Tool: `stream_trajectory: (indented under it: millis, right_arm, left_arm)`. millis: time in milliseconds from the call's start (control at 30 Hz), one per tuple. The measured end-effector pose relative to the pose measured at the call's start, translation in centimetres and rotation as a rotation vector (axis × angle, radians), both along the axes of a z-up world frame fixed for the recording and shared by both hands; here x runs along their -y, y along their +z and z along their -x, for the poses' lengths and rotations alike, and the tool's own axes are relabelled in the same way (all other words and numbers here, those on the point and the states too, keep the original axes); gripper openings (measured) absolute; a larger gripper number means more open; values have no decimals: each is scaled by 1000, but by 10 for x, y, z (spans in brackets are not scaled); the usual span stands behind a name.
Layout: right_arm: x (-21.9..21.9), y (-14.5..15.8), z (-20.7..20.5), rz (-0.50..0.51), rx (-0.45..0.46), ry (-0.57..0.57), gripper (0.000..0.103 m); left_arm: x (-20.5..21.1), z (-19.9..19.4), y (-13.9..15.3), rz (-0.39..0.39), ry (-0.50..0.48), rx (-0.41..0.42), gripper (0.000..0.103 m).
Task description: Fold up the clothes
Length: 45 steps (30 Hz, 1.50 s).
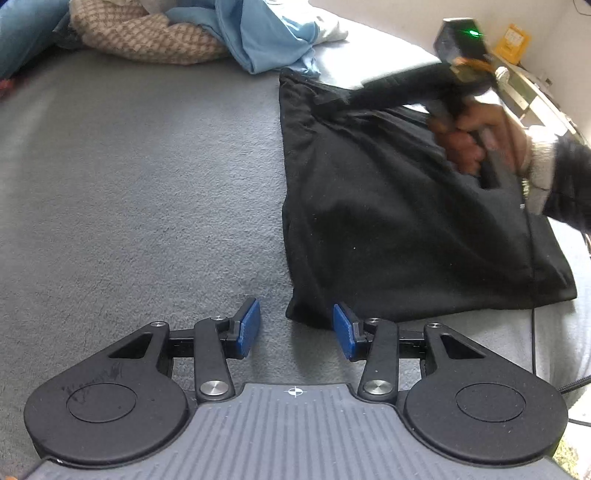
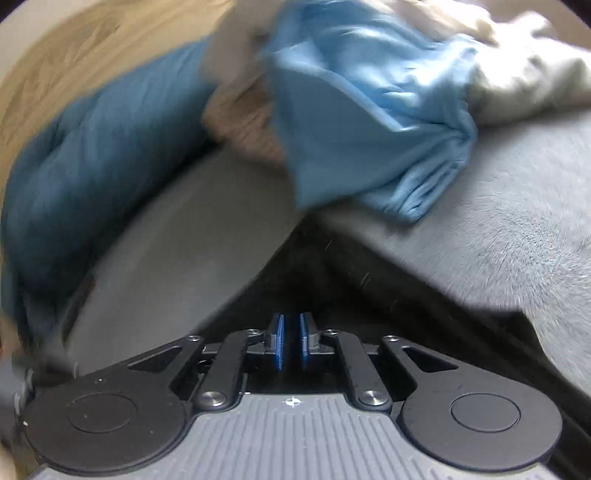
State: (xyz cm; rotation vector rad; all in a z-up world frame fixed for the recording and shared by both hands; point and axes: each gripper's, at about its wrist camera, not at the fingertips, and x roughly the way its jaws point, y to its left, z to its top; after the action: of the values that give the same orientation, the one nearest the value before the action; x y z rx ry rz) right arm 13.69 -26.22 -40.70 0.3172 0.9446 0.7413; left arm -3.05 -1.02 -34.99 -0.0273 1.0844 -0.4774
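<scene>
On grey fleece blanket (image 1: pixel 129 184), my right gripper (image 2: pixel 291 341) pinches black cotton garment (image 1: pixel 388 221) for fold (blurred); left gripper (image 1: pixel 296 328) half-open, empty.

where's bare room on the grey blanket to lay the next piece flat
Free: the wide grey fleece blanket left of the black garment, below the pile. Crowded: the far edge, with the checked beige knit and light blue cloth, and the right side under the black garment.

Spread wide underfoot of everything, a grey fleece blanket (image 1: pixel 140 192). Off at the far right edge, a yellow box (image 1: pixel 511 40) on a pale shelf (image 1: pixel 535 96) against a white wall (image 1: pixel 424 22).
</scene>
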Motion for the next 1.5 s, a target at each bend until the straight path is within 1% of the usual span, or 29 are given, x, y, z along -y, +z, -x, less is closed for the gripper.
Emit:
stream_trajectory:
  millis: [33,100,133,167,200,300,333,367,433,467,500,567,633,733,767,800,867,933,967,1000,1100,1267,1300,1367,1400,1467,1500]
  right_arm:
    - [7,-2,-9,-42,-14,-94,8]
    - [23,1,-14,-105,-11,-232,11]
    - [28,5,-13,-136,-11,-247,11]
    - [29,8,-9,-165,-29,-211,11]
    - [26,9,-5,-192,-57,-137,11]
    - [-3,10,22,-197,-141,154,12]
    - [-16,7,30,-204,-181,262,12]
    - [-27,2,36,-203,-204,338,12]
    - [-28,-9,28,-231,-244,295,12]
    - [-28,-15,24,-245,-265,271,10]
    - [-28,-21,20,-259,-285,247,5]
    - [-28,-32,12,-287,-324,200,4]
    - [-14,-27,-4,-303,-264,34,6]
    - [15,-26,-20,-349,-257,-199,7]
    - [24,-26,-20,-383,-257,-250,9]
    - [34,-25,-19,-417,-257,-299,14]
    - [51,-19,-14,-462,-231,-343,22]
    - [62,-18,-5,-529,-260,-322,22]
    - [62,-18,0,-559,-287,-289,22]
    - [60,-18,2,-570,-317,-252,22]
    - [36,-19,14,-521,-411,-101,23]
    - [38,-17,3,-418,-333,-245,20]
    - [39,-17,1,-398,-316,-274,21]
    - [59,-8,-5,-462,-247,-414,22]
    - [66,-3,-3,-497,-228,-443,23]
    - [59,1,1,-499,-239,-378,23]
    - [42,0,-1,-465,-262,-313,23]
  left_arm:
    - [0,0,-1,0,4,1,44]
    - [0,-1,-2,3,9,2,44]
    - [0,-1,-3,4,10,1,44]
    - [0,-2,-3,4,10,-1,44]
    - [0,-3,-4,4,11,-3,44]
    - [1,-5,-4,0,11,-10,44]
    - [2,-6,-4,-3,11,-12,44]
    - [3,-5,-3,-6,9,-13,44]
    - [3,-5,-3,-9,9,-15,44]
    - [3,-4,-3,-9,10,-15,44]
    - [3,-4,-2,-9,11,-16,44]
    - [3,-4,-2,-10,17,-19,44]
    - [3,-3,-2,-8,24,-21,44]
    - [2,-3,-1,-1,39,-23,44]
    - [0,-2,0,5,43,-25,44]
    - [-1,-2,0,12,48,-28,44]
    - [-4,-3,2,24,59,-35,44]
    - [-8,-5,6,31,70,-43,44]
    - [-10,-6,9,35,74,-44,44]
    - [-13,-7,12,34,79,-36,44]
    - [-21,-12,24,32,94,1,44]
    - [-17,-23,26,28,110,8,44]
    - [-16,-23,26,25,110,6,44]
    - [-14,-22,25,29,114,-1,44]
    - [-13,-22,26,33,113,-3,44]
    - [-11,-21,27,38,99,7,44]
    - [-9,-21,28,39,92,13,44]
